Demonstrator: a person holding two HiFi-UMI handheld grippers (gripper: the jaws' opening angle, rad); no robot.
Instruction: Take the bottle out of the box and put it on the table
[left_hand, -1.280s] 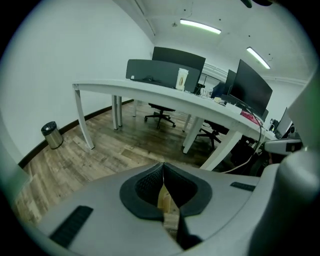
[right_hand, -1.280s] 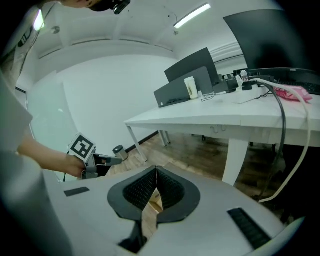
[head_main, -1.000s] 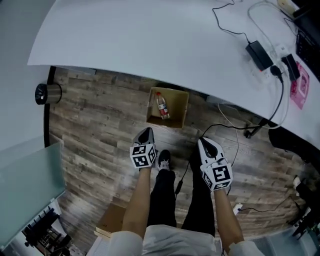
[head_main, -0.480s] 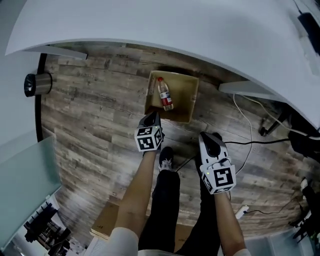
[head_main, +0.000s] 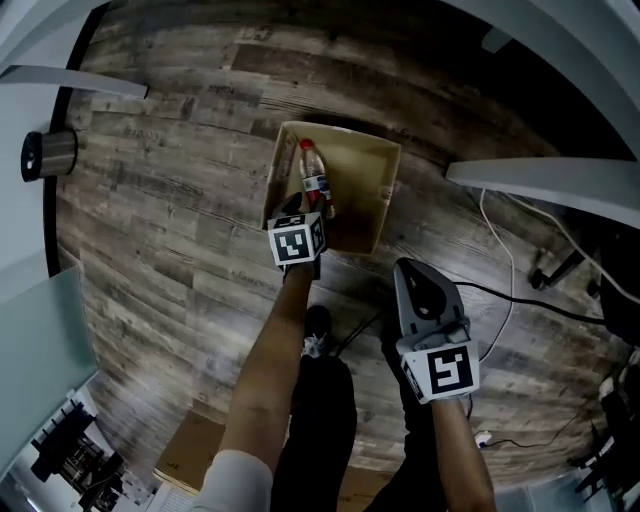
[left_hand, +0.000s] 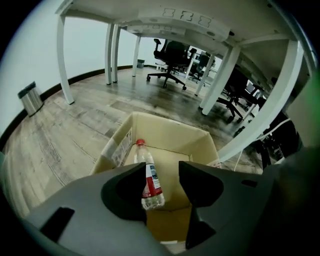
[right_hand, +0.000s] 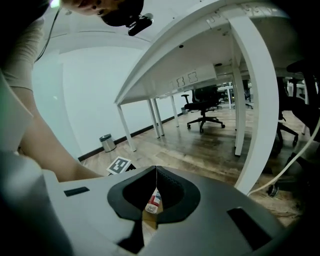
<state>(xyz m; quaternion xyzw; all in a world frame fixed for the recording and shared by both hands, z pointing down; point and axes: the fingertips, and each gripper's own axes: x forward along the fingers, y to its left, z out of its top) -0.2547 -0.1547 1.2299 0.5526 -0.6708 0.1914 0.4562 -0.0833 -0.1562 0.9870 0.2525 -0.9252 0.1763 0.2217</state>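
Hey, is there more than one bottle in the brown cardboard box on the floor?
No, the brown cardboard box holds just one clear plastic bottle with a red cap.

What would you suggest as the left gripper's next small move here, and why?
Probably lower the left gripper down into the box until its jaws straddle the bottle. The jaws have just been opening, and the bottle lies beyond them on the box floor, not yet gripped.

Box (left_hand: 175, 132) open-topped — walls round the bottle (left_hand: 150, 181), table leg (left_hand: 257, 107) just beside
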